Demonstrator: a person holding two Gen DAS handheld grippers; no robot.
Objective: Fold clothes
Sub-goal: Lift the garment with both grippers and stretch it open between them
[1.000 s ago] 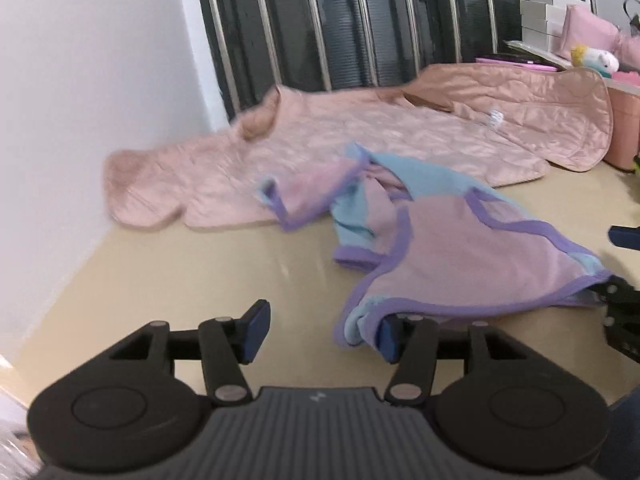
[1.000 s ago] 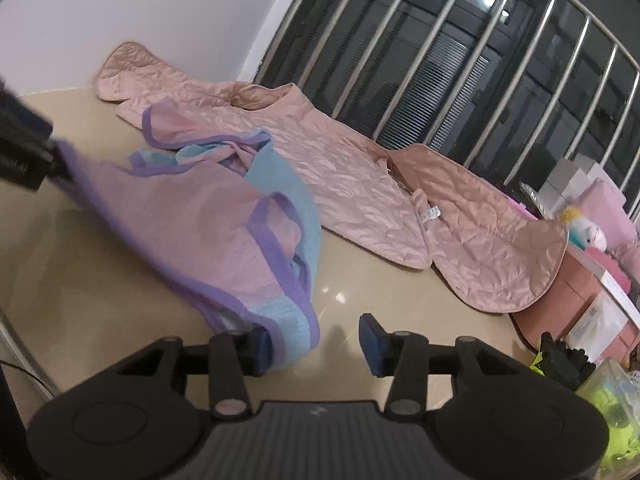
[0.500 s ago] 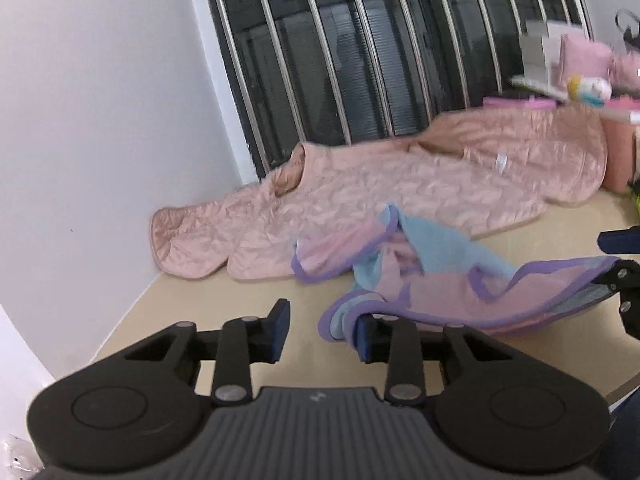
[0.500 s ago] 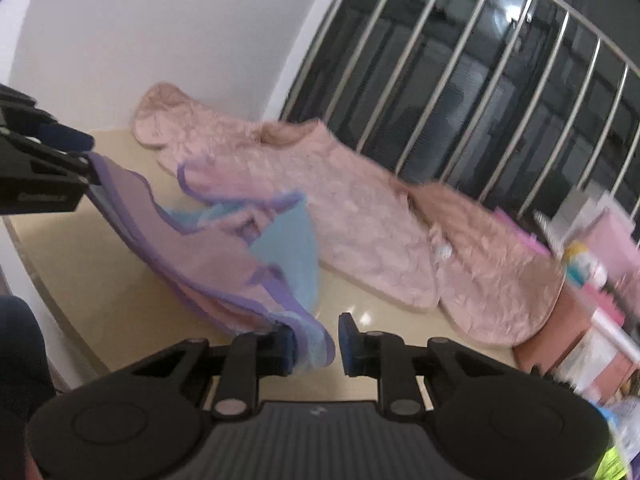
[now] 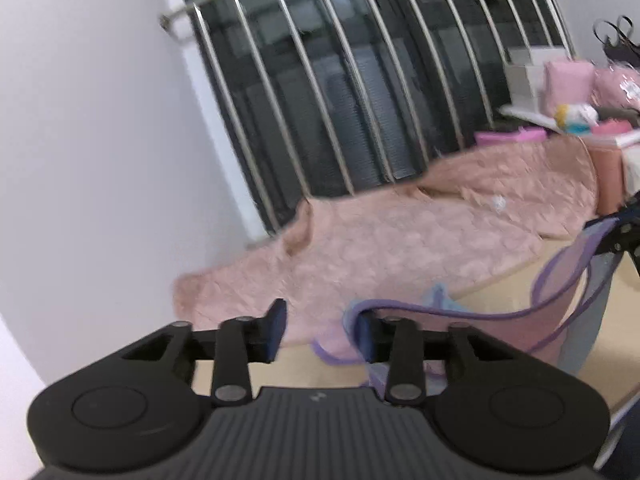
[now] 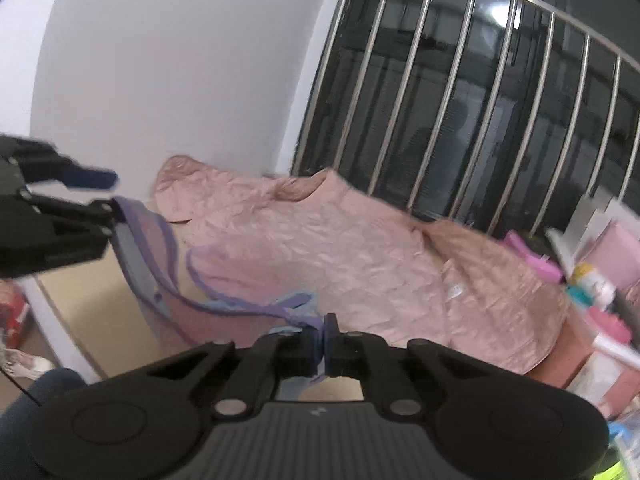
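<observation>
Pink-and-purple garment (image 6: 224,312) hangs stretched over the table (image 6: 92,300) front edge, pinched by the clenched right gripper (image 6: 323,344); the closing left gripper (image 5: 318,330) gapes beside its hem. Behind lies a quilted jacket (image 6: 340,252), against window bars (image 6: 460,100).

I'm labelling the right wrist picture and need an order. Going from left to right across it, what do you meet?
Left gripper → purple-trimmed garment → right gripper, shut on the garment's edge → pink quilted jacket → pink clutter at the far right.
</observation>
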